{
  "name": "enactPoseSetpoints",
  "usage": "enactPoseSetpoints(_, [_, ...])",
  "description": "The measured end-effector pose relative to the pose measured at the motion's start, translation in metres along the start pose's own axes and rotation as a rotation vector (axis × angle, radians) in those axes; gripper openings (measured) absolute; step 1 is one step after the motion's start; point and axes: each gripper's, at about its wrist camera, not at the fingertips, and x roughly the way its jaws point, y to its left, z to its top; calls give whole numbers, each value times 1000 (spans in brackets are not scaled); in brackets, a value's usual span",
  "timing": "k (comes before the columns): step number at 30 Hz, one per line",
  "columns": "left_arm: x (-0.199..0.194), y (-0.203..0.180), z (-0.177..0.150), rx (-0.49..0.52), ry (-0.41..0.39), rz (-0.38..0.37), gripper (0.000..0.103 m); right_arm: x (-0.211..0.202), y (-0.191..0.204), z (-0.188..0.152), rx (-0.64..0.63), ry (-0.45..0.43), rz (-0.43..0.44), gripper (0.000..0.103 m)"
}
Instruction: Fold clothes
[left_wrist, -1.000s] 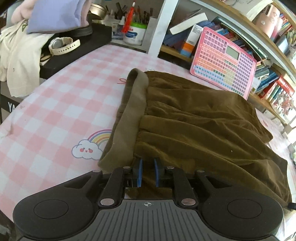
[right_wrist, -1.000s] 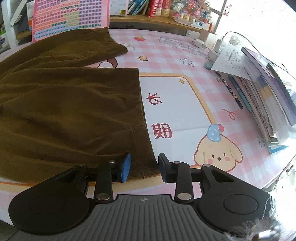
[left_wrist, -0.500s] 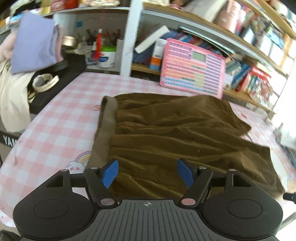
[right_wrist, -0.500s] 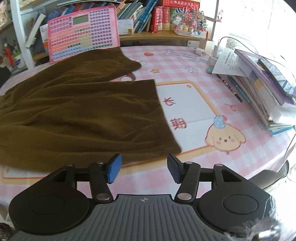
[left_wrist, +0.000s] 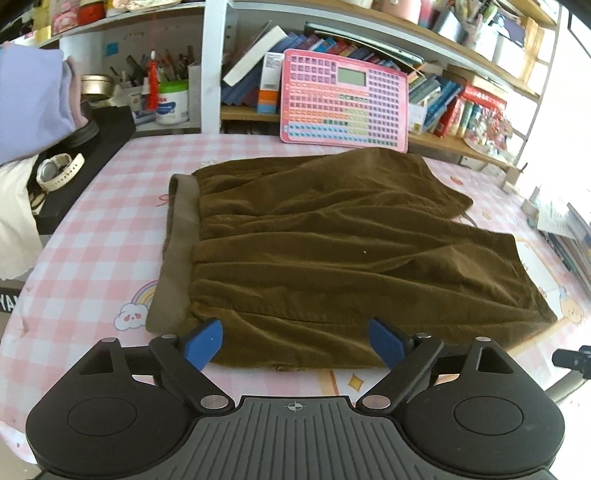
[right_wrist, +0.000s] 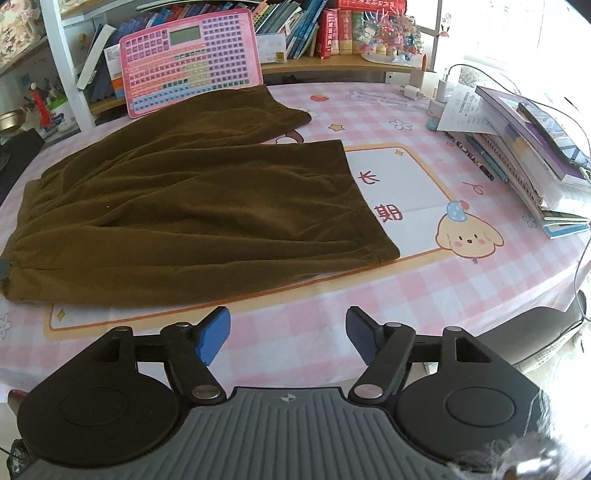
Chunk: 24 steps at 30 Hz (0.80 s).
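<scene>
Left wrist view: the left claw (left_wrist: 294, 341), opening and empty, hovers over soft brown corduroy shorts (left_wrist: 332, 251) lying flat on the pink checked table (left_wrist: 92, 258); the thick waistband (left_wrist: 177, 254) probably grips best.

Right wrist view: the right claw (right_wrist: 288, 334), opening and empty, sits near the limp hem corner (right_wrist: 388, 253).

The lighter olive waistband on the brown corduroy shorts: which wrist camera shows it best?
The left wrist view. There the lighter olive waistband runs in full down the left edge of the brown corduroy shorts. The right wrist view shows mostly the leg hems; the waistband end lies at the far left frame edge, hardly distinguishable.
</scene>
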Motion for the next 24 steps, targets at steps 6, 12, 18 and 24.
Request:
enactPoseSetpoints(6, [1,3,-1,15,26,-9,93,-3,15,0,-19,1,-9,79])
enactPoseSetpoints(12, [0,7,-2,11,40,-15,94,-5,24,1,-36,4,-23,85])
enactPoseSetpoints(18, [2,16,-2,-14,50,-16,94,-3,36,8,-69,3,-17,86])
enactPoseSetpoints(24, [3,19,0,-32,52,-31,94,-2,44,13,-95,9,-10,87])
